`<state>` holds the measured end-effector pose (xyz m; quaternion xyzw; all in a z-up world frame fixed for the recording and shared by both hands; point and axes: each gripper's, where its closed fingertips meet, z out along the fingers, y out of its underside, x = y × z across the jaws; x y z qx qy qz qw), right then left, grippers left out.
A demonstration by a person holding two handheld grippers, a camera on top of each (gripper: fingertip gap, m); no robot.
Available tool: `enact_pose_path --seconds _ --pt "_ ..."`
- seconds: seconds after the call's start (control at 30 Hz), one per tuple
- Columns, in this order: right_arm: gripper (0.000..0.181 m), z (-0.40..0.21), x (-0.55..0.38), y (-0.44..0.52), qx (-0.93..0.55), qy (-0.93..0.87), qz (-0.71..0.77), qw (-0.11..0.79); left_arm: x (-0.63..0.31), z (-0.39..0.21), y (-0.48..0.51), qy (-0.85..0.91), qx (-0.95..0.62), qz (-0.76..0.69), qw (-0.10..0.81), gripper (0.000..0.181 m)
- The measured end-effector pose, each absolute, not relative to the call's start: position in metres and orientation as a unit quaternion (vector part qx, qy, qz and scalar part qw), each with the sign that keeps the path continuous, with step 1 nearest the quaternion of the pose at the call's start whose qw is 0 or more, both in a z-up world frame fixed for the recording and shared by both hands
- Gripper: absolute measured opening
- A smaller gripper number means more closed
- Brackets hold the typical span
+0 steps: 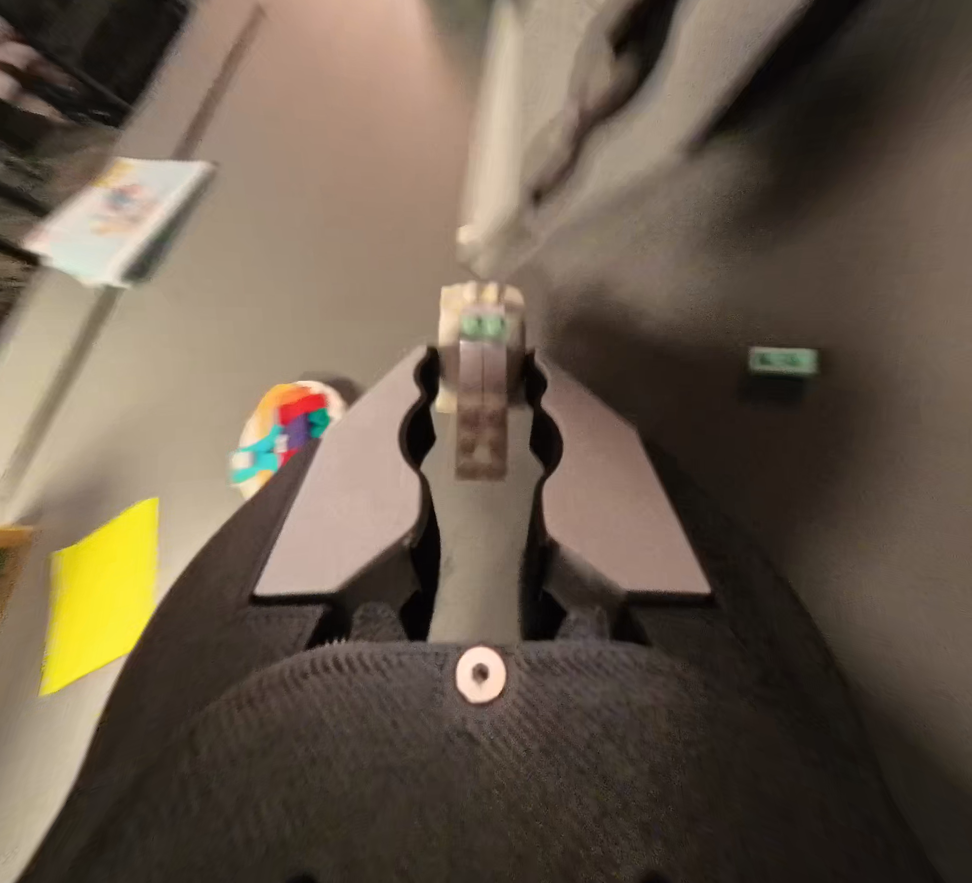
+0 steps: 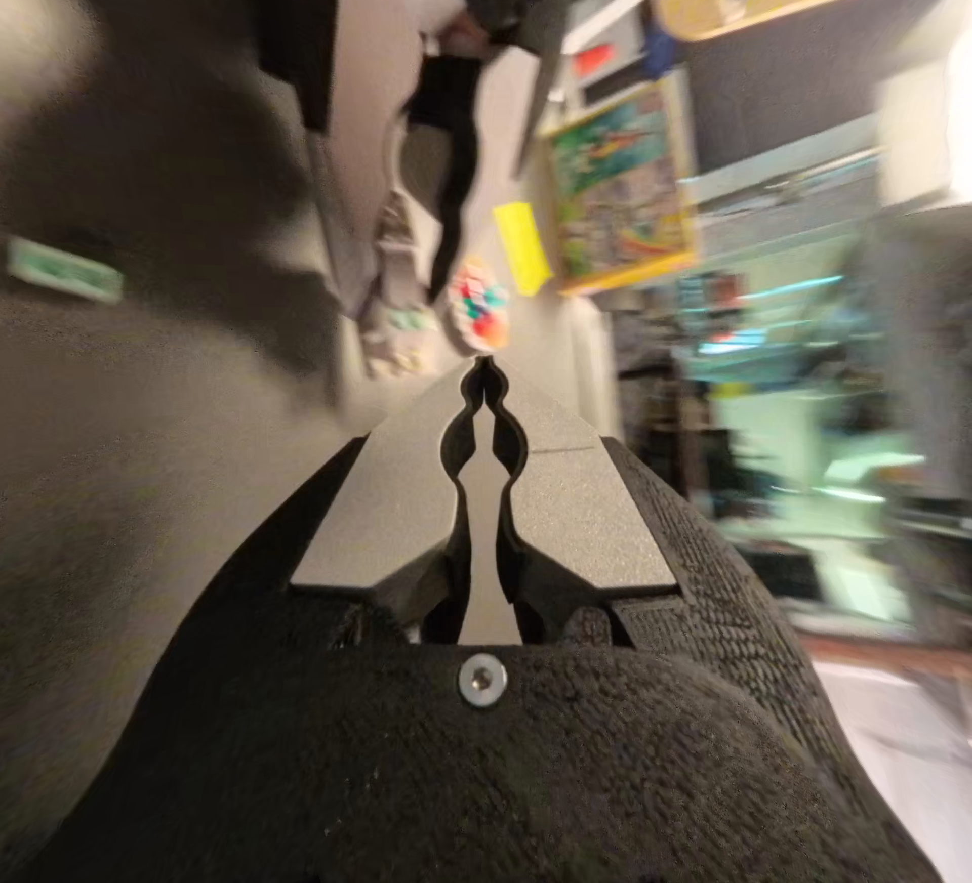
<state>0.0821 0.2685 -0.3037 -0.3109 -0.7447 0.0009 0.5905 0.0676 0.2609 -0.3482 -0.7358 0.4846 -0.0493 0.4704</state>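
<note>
My left gripper [image 1: 479, 363] is shut on a small brick assembly [image 1: 481, 416]: a grey-brown plate with a green brick and cream bricks at its far end. It is held above the grey table [image 1: 342, 174]. My right gripper [image 1: 476, 248] comes in from above, its shut tips just beyond the assembly's cream end. In the right wrist view the right gripper [image 2: 483, 369] is shut with nothing visible between its tips. The left gripper [image 2: 405, 290] and the assembly [image 2: 400, 327] show ahead to the left. Both views are motion-blurred.
A bowl of coloured bricks [image 1: 286, 432] [image 2: 478, 311] stands on the table. Nearby lie a yellow sheet [image 1: 102, 595] [image 2: 520, 240], a booklet [image 1: 118, 219] and a loose green brick [image 1: 783, 362] [image 2: 66, 269]. A colourful box [image 2: 620, 190] and cluttered shelves stand behind.
</note>
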Motion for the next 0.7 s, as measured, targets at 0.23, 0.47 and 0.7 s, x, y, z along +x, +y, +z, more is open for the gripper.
enact_pose_path --seconds 0.23,0.47,0.7 --pt "0.000 -0.282 0.093 0.282 -0.416 -0.681 0.208 0.566 0.072 -0.344 0.265 0.464 -0.731 -0.067 0.496 0.032" --pt "0.039 -0.272 0.095 0.262 -0.372 -0.669 0.306 0.566 0.073 -0.287 0.258 0.321 -0.690 -0.322 0.563 0.032" --pt "0.044 -0.267 0.087 0.242 -0.349 -0.660 0.299 0.595 0.074 -0.259 0.244 0.247 -0.632 -0.520 0.520 0.032"
